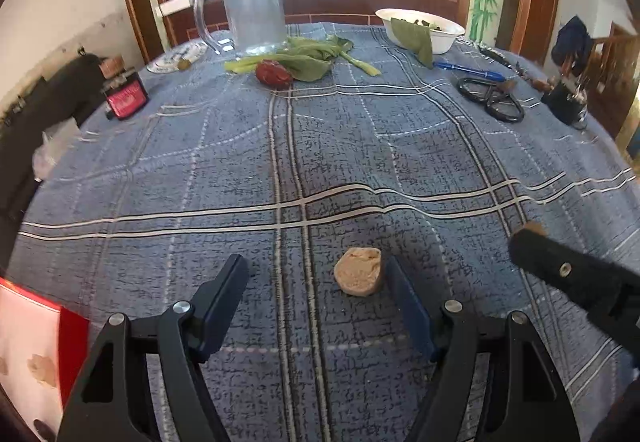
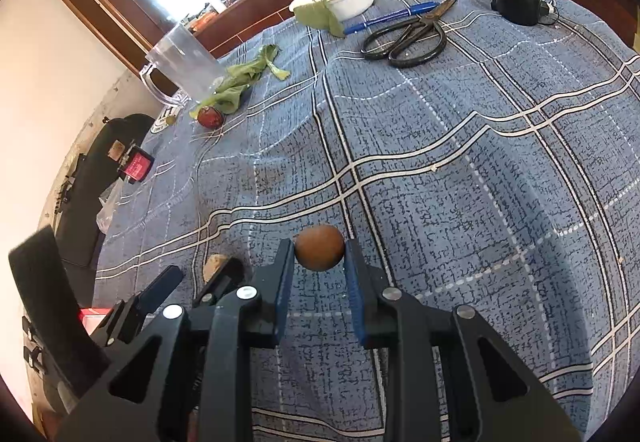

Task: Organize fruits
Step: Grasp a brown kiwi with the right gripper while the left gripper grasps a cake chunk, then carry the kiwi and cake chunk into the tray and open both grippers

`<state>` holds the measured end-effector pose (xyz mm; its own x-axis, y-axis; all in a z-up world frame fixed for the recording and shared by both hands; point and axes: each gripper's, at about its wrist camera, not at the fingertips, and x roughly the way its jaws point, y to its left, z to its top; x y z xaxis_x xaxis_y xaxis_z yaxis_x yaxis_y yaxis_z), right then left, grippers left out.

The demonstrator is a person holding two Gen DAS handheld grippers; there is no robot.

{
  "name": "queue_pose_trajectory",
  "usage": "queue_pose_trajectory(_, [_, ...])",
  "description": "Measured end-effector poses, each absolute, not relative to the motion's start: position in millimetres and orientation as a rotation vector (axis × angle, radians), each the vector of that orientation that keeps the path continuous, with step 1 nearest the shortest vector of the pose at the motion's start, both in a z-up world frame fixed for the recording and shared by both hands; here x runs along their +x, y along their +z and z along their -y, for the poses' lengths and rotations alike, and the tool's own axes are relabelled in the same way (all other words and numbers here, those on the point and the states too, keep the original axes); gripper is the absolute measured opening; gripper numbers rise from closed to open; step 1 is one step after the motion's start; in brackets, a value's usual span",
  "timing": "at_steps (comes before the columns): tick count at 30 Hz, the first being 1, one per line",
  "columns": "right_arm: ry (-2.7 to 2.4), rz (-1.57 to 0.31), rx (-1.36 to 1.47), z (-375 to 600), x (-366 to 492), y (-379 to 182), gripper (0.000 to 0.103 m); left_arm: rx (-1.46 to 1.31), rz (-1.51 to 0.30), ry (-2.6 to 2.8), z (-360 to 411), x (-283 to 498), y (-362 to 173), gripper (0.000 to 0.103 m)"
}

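A round brown fruit (image 2: 320,248) sits clamped between the blue pads of my right gripper (image 2: 319,256), which is shut on it over the checked blue tablecloth (image 2: 460,170). My left gripper (image 1: 316,270) is open and low over the cloth. A pale tan, flat-cut lump (image 1: 359,271) lies between its fingers, close to the right finger (image 1: 404,298). The lump (image 2: 214,264) also shows in the right wrist view, partly hidden by the left gripper. A dark red fruit (image 1: 273,73) lies far off beside green leaves (image 1: 308,58).
At the back stand a clear plastic pitcher (image 1: 252,14) and a white bowl (image 1: 420,30) with greens. Black scissors (image 1: 492,98), a blue pen (image 1: 468,71) and a dark motor-like object (image 2: 518,0) lie right. A small red box (image 1: 126,98) sits left, a red-and-white carton (image 1: 32,354) near left.
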<state>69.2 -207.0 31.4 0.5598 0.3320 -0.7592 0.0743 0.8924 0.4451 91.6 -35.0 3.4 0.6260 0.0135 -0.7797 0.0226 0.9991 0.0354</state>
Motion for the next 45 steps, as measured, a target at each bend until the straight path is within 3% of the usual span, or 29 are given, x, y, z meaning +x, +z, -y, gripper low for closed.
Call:
queue_pose_trajectory(11, [0.147, -0.965, 0.455, 206.4, 68.5, 33.2, 0.028, 0.049, -0.881, -0.138, 48.0, 91.0, 5.7, 0.021])
queue_pose_trajectory(45, [0.160, -0.900, 0.499, 194.1, 51.6, 44.3, 0.028, 0.022, -0.759, -0.099, 23.5, 57.5, 22.0, 0.021])
